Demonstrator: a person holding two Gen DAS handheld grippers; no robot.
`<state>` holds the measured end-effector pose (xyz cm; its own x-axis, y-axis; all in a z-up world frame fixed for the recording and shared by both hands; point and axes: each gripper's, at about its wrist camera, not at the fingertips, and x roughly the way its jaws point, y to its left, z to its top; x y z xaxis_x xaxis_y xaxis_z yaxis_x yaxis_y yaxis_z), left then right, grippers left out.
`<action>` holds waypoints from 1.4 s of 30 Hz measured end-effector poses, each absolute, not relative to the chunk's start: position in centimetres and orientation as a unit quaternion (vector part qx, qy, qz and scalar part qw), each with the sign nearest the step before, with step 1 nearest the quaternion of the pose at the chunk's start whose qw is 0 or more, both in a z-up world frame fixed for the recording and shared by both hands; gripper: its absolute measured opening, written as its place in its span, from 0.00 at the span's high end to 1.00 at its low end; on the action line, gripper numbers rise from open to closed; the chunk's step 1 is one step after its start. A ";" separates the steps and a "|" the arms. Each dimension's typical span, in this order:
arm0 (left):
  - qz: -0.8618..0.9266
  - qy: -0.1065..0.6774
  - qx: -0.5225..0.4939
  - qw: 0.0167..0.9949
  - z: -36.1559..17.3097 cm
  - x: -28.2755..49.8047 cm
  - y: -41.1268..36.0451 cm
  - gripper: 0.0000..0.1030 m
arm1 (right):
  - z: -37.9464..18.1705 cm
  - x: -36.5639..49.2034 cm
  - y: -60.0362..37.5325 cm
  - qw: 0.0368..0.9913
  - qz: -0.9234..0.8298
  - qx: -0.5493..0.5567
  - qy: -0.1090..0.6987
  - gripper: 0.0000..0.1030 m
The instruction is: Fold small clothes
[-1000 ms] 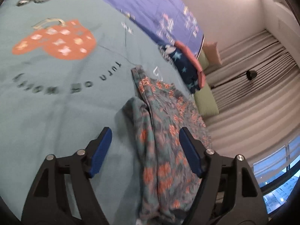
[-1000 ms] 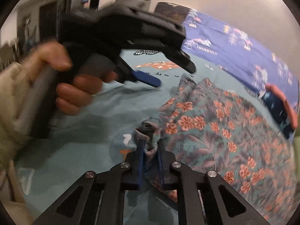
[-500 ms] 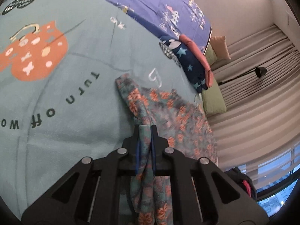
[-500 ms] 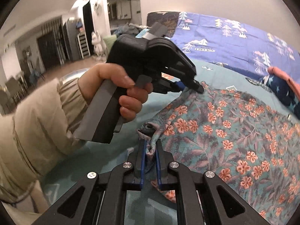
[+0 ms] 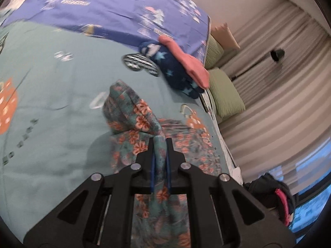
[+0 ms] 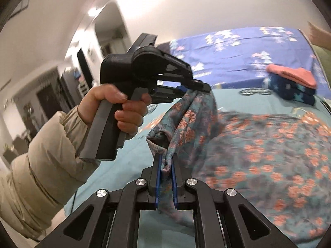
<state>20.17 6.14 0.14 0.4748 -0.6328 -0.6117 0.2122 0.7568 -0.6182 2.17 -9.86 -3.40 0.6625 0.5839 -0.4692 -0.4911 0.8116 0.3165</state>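
Floral garment (image 5: 132, 124) hung pinched between the closed fingers of both grippers, one edge lifted off the teal bedspread (image 5: 51, 78), the rest lying beyond the fingertips. Left gripper (image 5: 160, 144) and right gripper (image 6: 165, 161) each clamped fabric. Step judged: lift-and-carry of the fold. Next move calls for carrying the held edge across evenly, then releasing.

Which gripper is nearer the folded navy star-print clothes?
Left. The left gripper holds the floral garment farther up the bed toward the navy star-print clothes; the right gripper grips it behind.
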 end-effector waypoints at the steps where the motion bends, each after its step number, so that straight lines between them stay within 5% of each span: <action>1: -0.260 0.446 -0.227 0.826 0.6 20.4 4.7 0.91 | -3.2 2.6 -11.2 0.910 0.291 0.094 0.281 0.93; 9: -0.305 0.468 -0.148 0.816 1.7 22.2 -9.6 0.91 | -3.3 2.0 -22.5 0.927 0.214 0.175 0.254 0.93; 17: -0.321 0.516 -0.059 0.792 -3.1 22.7 -22.2 0.91 | -7.6 0.4 -31.7 0.914 0.116 0.254 0.294 0.93; 30: -0.340 0.501 -0.051 0.794 -2.3 22.6 -24.1 0.93 | -11.2 -0.6 -35.9 0.883 0.108 0.324 0.323 0.93; 33: -0.344 0.485 -0.060 0.802 -0.9 21.7 -22.1 0.85 | -10.8 -0.3 -36.0 0.884 0.110 0.322 0.320 0.93; 35: -0.336 0.466 -0.057 0.816 0.1 20.8 -20.4 0.69 | -11.0 0.1 -36.1 0.885 0.110 0.318 0.323 0.93; 42: -0.295 0.434 -0.025 0.851 0.2 16.4 -14.8 0.48 | -11.8 -0.1 -36.7 0.877 0.106 0.328 0.335 0.90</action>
<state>16.37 -14.79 0.24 0.4489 -0.5241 -0.7238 0.4801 0.8246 -0.2992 -0.08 -36.67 -11.76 0.7529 0.4053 -0.5185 0.0344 0.7625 0.6461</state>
